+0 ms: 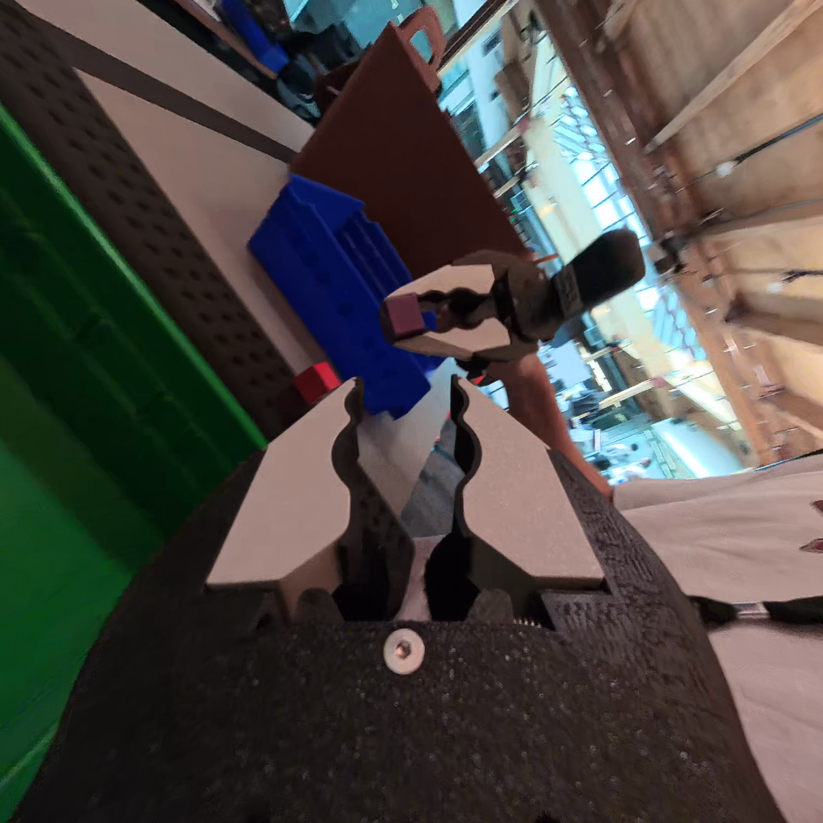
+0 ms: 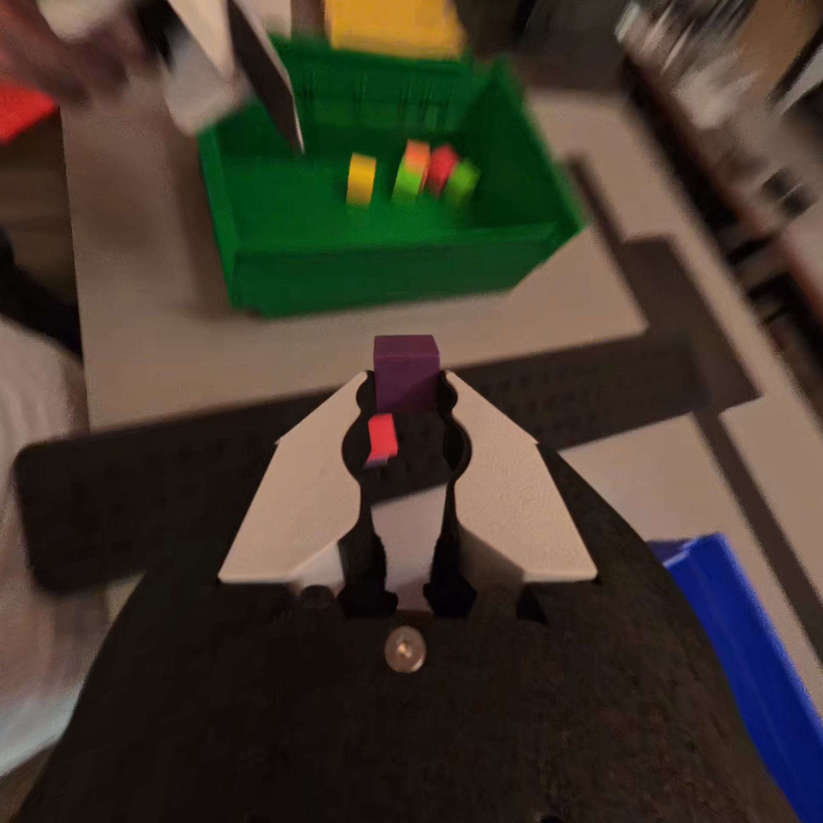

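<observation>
The right gripper (image 2: 406, 378) is clamping a purple block (image 2: 405, 374) upright at its fingertips. A green bin (image 2: 378, 267) is lying straight ahead. The left gripper (image 1: 403, 387) is hanging open, empty.

Green bin (image 2: 383, 267) ahead; bare tabletop (image 2: 178, 356) between.

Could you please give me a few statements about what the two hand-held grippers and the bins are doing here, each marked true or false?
1. The right hand-held gripper is shut on a purple block. True.
2. The left hand-held gripper holds a red block. False: nothing sits between its open fingers; the red block lies on the black perforated board.
3. The green bin holds several coloured blocks. True.
4. The purple block rests inside the blue bin. False: it is held up between the right fingers.
</observation>
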Motion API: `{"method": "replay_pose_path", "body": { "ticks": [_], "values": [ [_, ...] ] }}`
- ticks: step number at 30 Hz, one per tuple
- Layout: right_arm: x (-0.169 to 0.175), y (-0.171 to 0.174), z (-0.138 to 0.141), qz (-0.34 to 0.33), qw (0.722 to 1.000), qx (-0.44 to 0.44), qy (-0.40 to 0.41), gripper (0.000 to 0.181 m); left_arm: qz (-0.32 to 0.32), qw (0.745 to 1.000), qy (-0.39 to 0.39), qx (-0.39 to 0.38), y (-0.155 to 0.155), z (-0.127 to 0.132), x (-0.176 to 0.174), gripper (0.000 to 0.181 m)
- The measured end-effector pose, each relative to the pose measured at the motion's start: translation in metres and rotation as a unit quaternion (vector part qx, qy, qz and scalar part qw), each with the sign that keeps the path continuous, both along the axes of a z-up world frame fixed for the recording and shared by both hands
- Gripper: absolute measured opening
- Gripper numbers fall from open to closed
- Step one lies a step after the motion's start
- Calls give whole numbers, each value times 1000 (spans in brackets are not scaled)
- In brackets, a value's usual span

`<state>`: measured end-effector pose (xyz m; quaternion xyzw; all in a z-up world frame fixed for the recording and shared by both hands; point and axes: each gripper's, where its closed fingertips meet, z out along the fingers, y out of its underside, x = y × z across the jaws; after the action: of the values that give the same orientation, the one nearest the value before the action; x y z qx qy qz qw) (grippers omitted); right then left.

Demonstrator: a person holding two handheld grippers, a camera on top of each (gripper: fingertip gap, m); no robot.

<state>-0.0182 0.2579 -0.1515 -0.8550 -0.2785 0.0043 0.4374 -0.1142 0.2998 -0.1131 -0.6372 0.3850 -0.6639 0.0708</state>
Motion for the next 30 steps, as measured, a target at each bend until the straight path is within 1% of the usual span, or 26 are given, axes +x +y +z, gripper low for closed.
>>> {"method": "replay_pose_path", "body": {
  "ticks": [2, 3, 8, 10, 13, 18, 23, 25, 27, 28, 30],
  "values": [
    [3, -14, -31, 21, 992, -127, 4, 27, 3, 999, 27, 33, 3, -13, -10, 40],
    [5, -16, -40, 20, 986, -167, -8, 27, 5, 998, 37, 43, 4, -18, -14, 40],
    [9, -17, -68, 43, 964, -252, -78, 27, 9, 997, 60, 44, -1, -37, -27, 40],
    [8, -15, -73, 48, 959, -266, -84, 27, 14, 997, 60, 39, -3, -41, -30, 40],
    [8, -14, -74, 48, 955, -280, -81, 27, 15, 997, 64, 32, -6, -45, -33, 40],
    [5, -13, -74, 60, 956, -278, -69, 27, 18, 996, 76, 43, -3, -50, -37, 40],
    [3, -10, -72, 59, 963, -258, -47, 36, 31, 993, 91, 69, 8, -52, -39, 40],
    [3, -10, -68, 54, 966, -248, -39, 42, 46, 989, 110, 90, 17, -59, -40, 41],
    [4, -11, -61, 46, 971, -235, -26, 43, 73, 974, 160, 140, 34, -75, -42, 40],
    [4, -12, -57, 39, 974, -223, -20, 44, 87, 960, 199, 179, 46, -87, -45, 40],
    [5, -13, -44, 17, 982, -190, -2, 46, 115, 913, 288, 267, 78, -110, -53, 40]
  ]
}}
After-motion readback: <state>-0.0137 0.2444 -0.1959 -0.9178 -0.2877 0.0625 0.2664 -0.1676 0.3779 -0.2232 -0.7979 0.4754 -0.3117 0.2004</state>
